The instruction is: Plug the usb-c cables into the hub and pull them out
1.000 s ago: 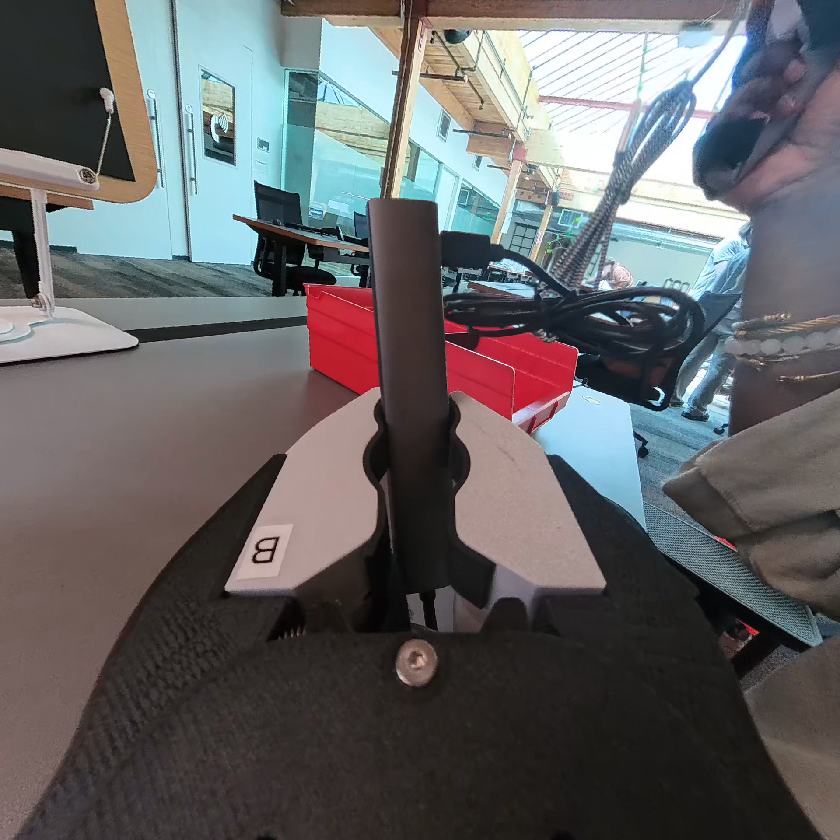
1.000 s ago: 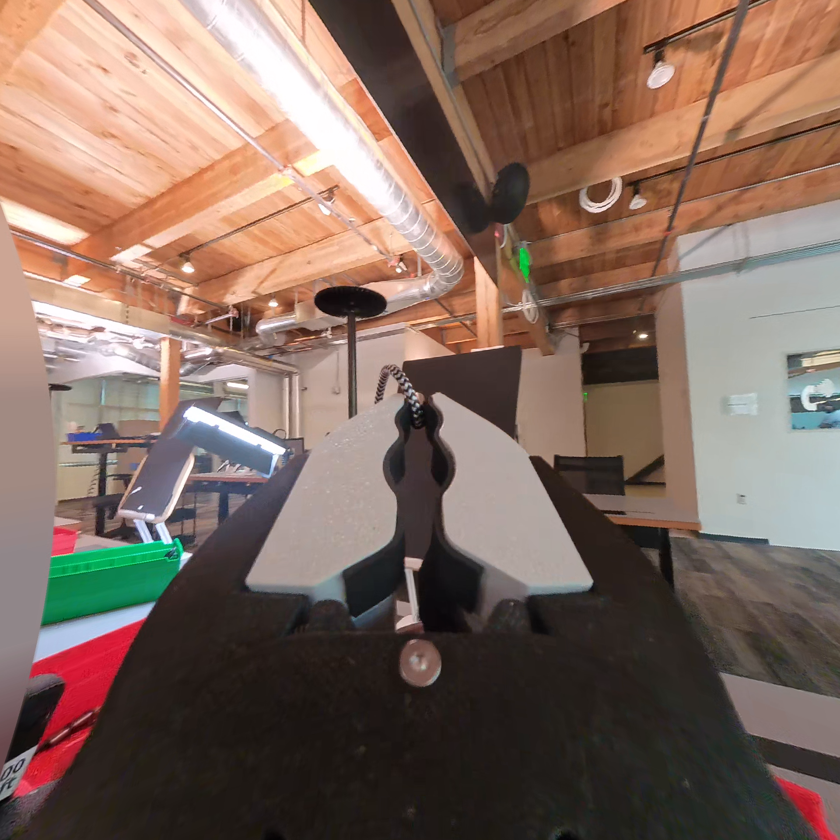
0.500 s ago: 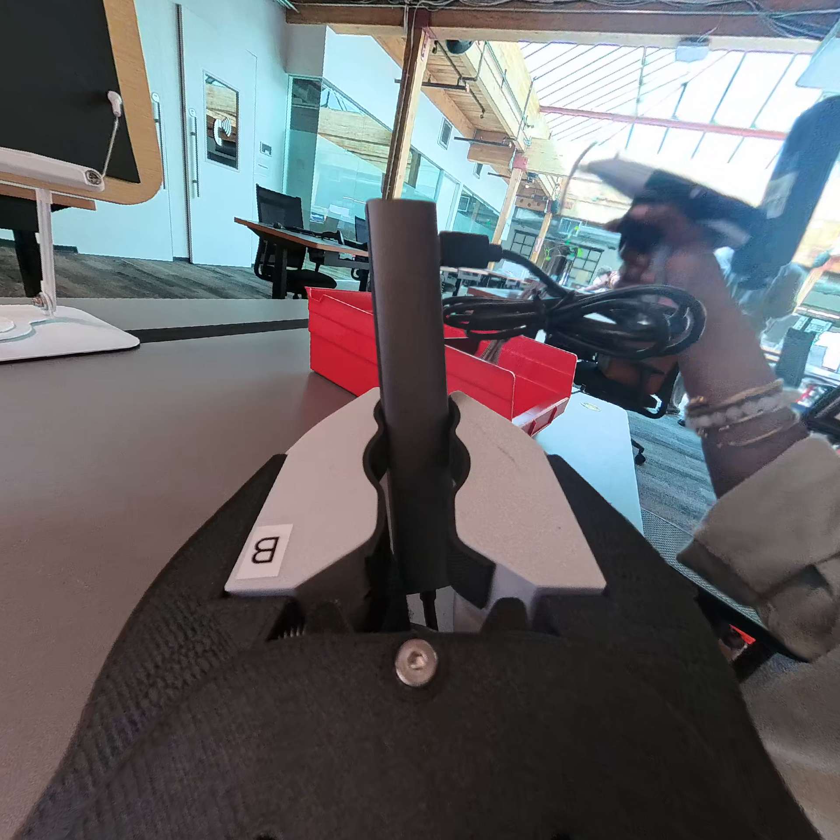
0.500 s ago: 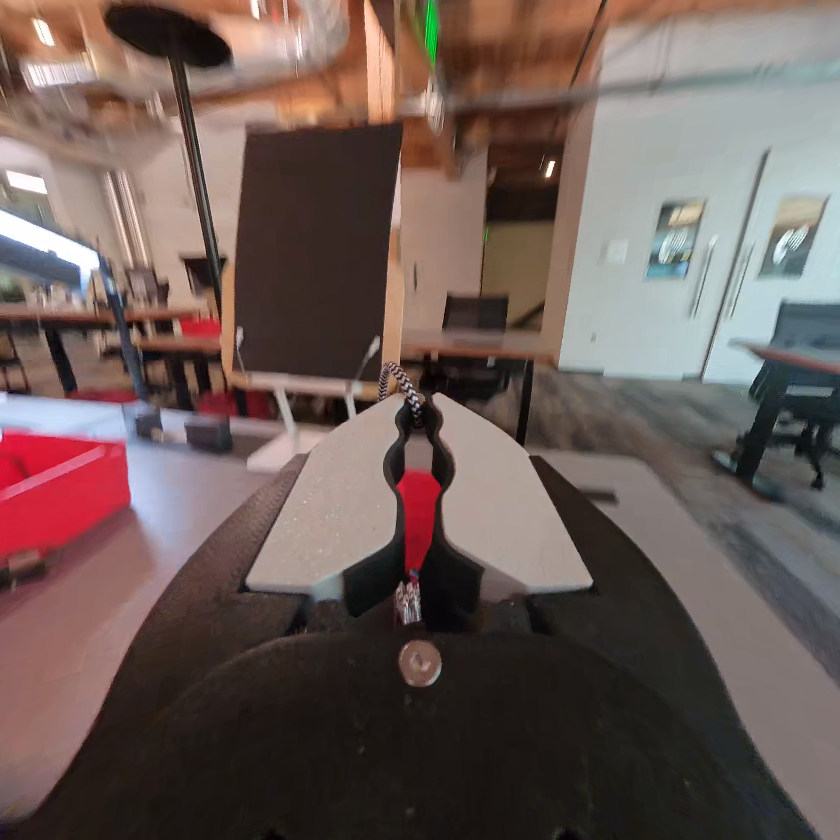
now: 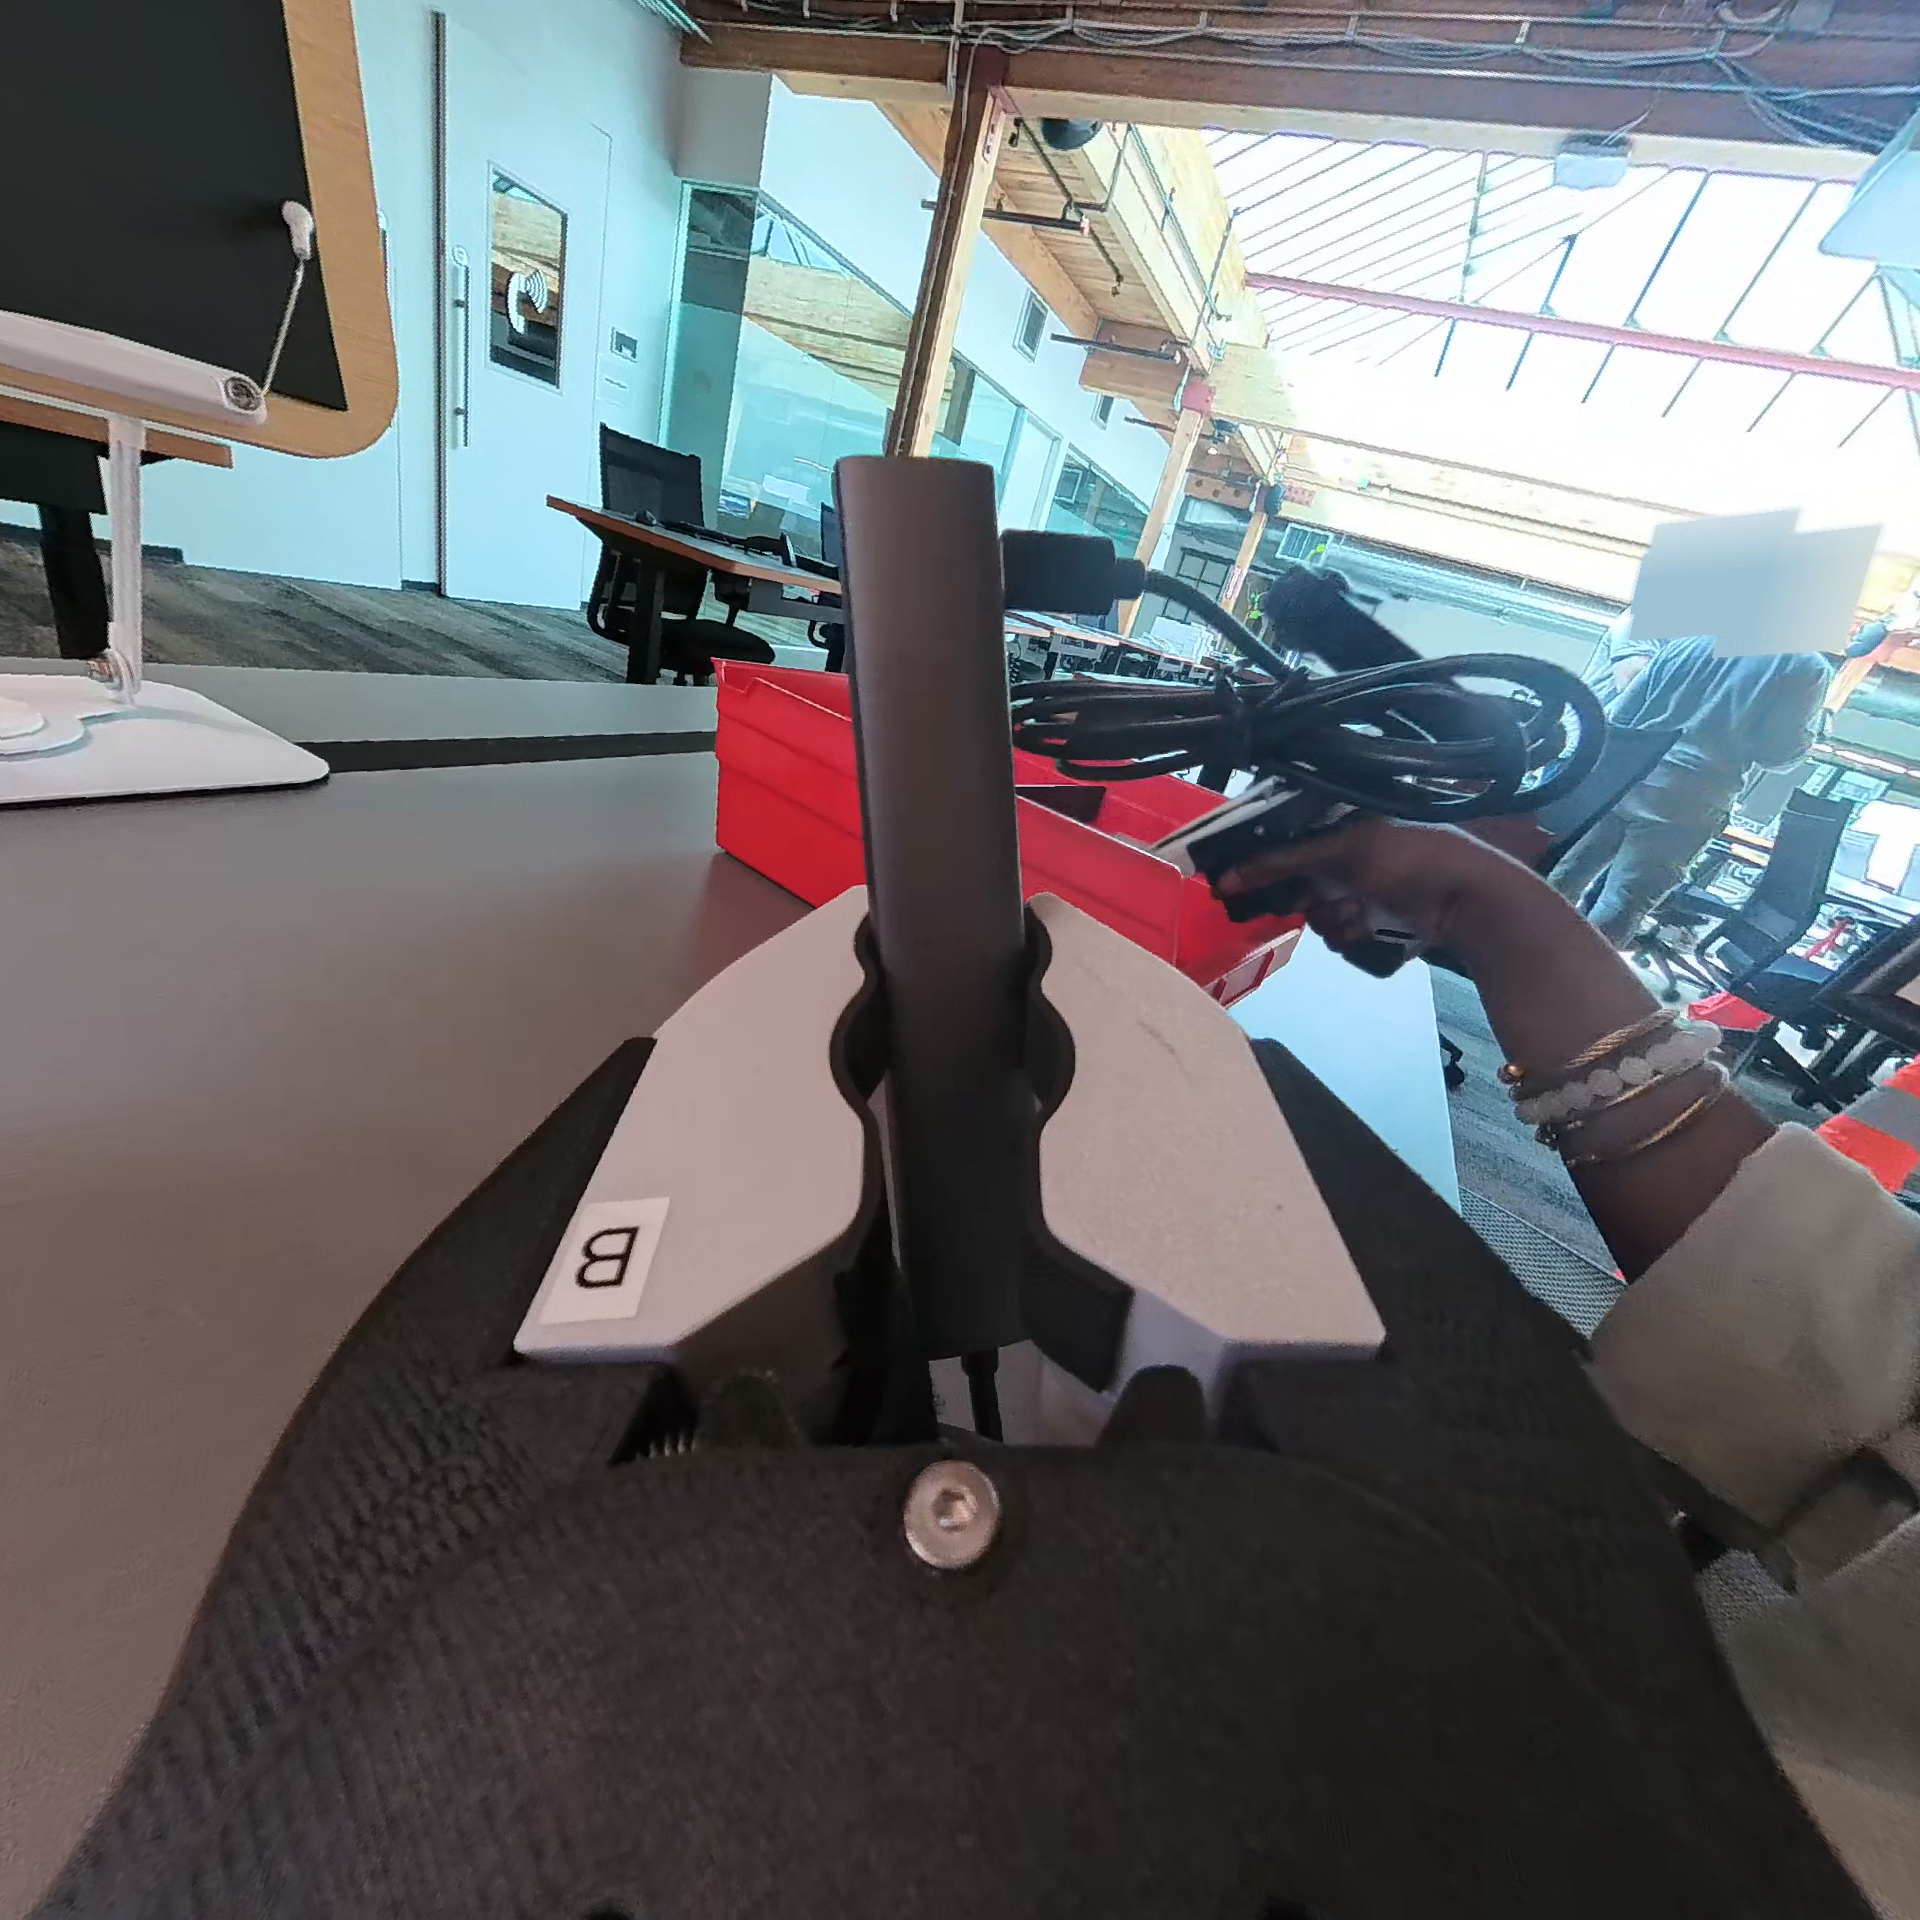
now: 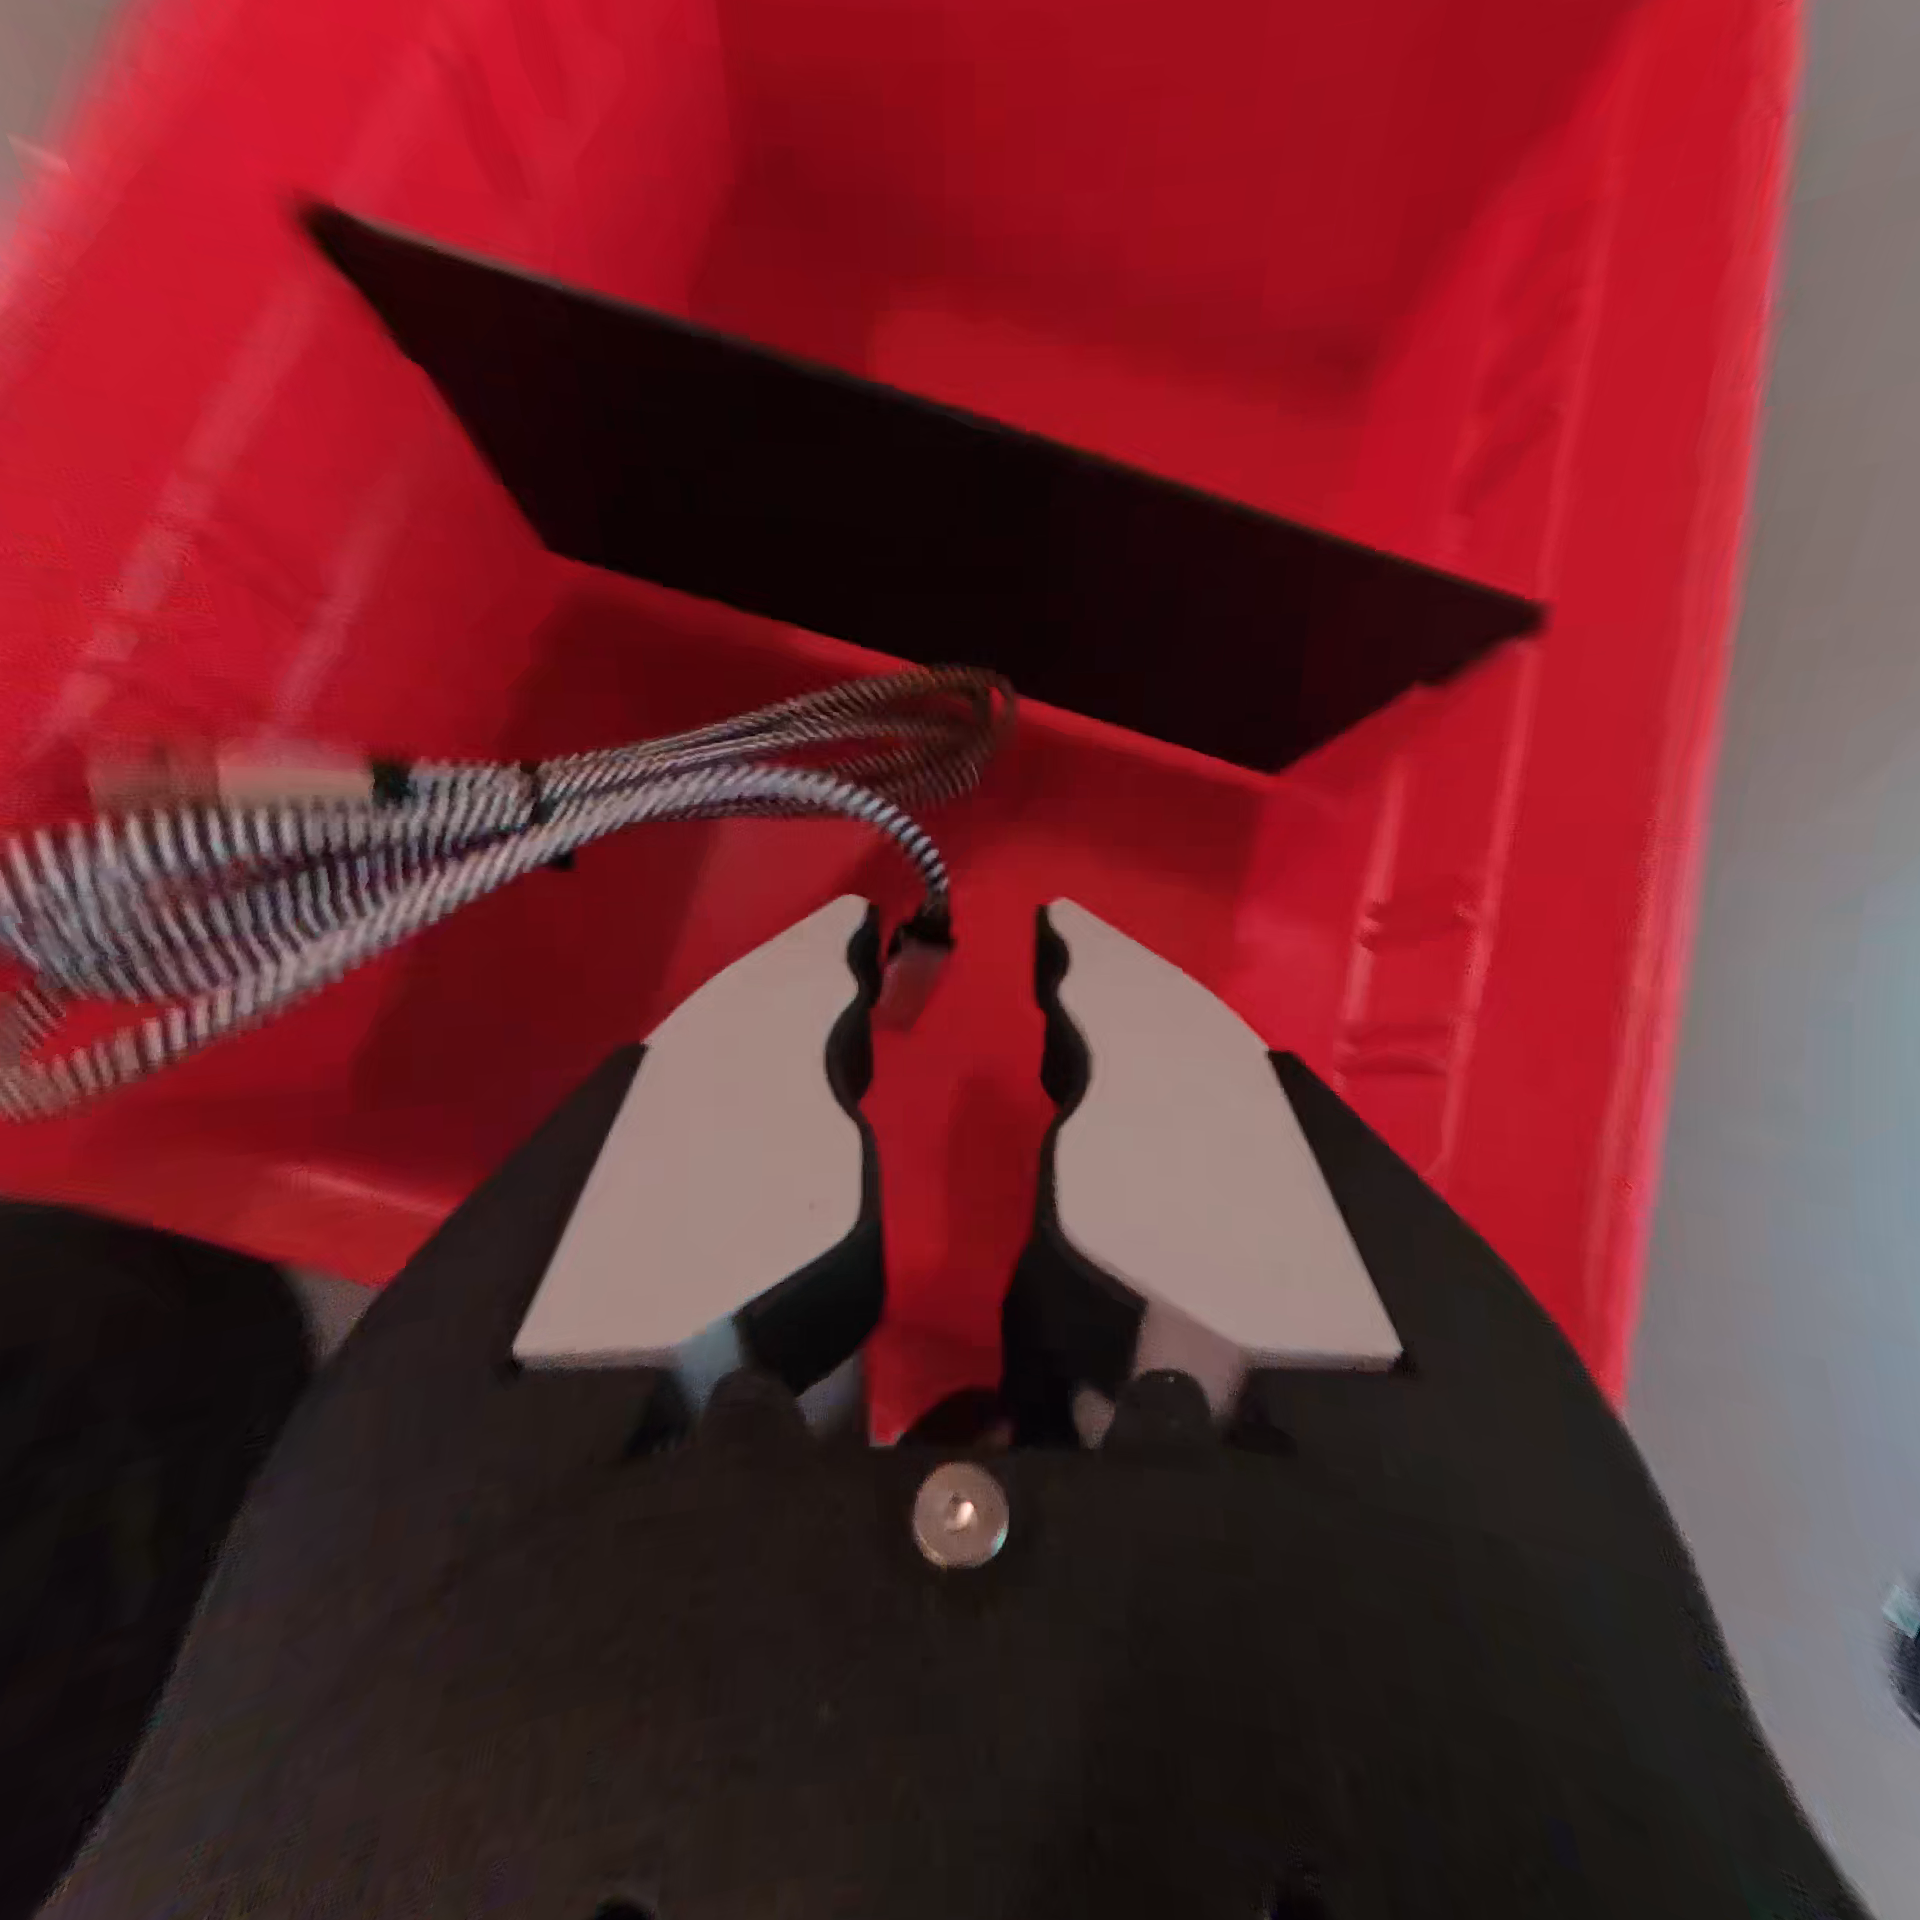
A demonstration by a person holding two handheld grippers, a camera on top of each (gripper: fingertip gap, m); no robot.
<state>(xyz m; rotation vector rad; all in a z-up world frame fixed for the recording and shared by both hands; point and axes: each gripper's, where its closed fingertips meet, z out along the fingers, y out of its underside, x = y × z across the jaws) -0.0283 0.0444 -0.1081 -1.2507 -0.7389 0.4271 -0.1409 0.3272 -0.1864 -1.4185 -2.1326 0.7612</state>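
Note:
My left gripper (image 5: 940,925) is shut on the dark grey hub (image 5: 925,831) and holds it upright above the grey table (image 5: 312,987). A black cable (image 5: 1351,727) is plugged into the hub's right side near the top, and its coiled bundle hangs to the right. My right gripper (image 6: 954,914) is open and points down into the red bin (image 6: 1247,208). The braided black-and-white cable (image 6: 520,810) trails off to the left, and its plug (image 6: 914,977) rests loose against the left finger. The right gripper also shows in the left wrist view (image 5: 1257,831), held by a hand over the bin.
The red bin (image 5: 790,790) stands on the table just beyond the hub, with a black divider (image 6: 935,499) across it. A white stand (image 5: 125,727) with a dark board sits at the far left. A person (image 5: 1704,748) and office chairs are in the background on the right. About 30 cm separates my left fingertips from my right.
My right gripper has swung down from pointing at the ceiling to over the red bin, and has opened, letting go of the braided cable's plug. The left gripper and hub have not moved.

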